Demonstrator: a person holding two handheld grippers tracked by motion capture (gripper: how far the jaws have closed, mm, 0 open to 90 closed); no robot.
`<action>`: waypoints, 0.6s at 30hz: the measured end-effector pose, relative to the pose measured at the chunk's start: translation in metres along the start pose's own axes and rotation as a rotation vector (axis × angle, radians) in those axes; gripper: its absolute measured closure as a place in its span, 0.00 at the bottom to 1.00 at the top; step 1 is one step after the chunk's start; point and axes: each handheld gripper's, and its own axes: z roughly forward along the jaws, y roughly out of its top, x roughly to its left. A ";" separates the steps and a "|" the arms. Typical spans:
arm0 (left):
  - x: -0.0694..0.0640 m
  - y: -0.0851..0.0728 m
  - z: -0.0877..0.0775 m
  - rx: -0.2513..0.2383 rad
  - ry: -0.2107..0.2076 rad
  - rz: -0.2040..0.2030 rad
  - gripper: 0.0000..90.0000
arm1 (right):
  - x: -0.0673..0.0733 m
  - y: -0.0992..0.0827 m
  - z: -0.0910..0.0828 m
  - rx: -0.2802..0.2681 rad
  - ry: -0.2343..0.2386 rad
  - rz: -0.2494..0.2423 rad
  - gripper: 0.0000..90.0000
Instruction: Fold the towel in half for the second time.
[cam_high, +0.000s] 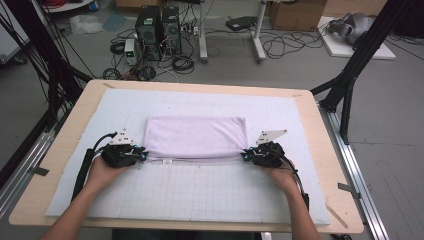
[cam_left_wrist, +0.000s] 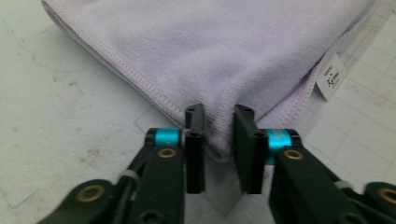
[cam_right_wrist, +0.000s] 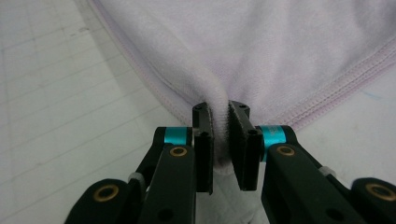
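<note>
Both tongs pinch the folded towel's (cam_high: 195, 137) near corners

The folded lavender towel (cam_high: 195, 136) occupies the centre of the white gridded mat (cam_high: 200, 192), leaving open mat on all four sides. The widest bare zone lies between the towel's near edge and the person's side of the table; both forearms enter across it unobstructed. Strips of bare mat run left, right and beyond the towel, bordered by the wooden table rim (cam_high: 320, 130). The left gripper (cam_high: 141, 156) and right gripper (cam_high: 245, 156) block the towel's two near corners, each pinching cloth. A small white label (cam_left_wrist: 330, 77) protrudes from the near hem beside the left gripper.
</note>
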 end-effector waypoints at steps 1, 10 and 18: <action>0.001 0.000 -0.001 -0.007 -0.003 -0.003 0.87 | 0.000 0.000 -0.001 -0.001 0.009 0.009 0.91; 0.003 0.000 -0.004 -0.018 -0.004 -0.014 0.88 | 0.014 -0.001 -0.009 0.011 0.022 0.016 0.91; 0.005 0.003 -0.014 -0.064 -0.049 -0.040 0.70 | 0.016 0.004 -0.019 -0.081 0.043 0.039 0.63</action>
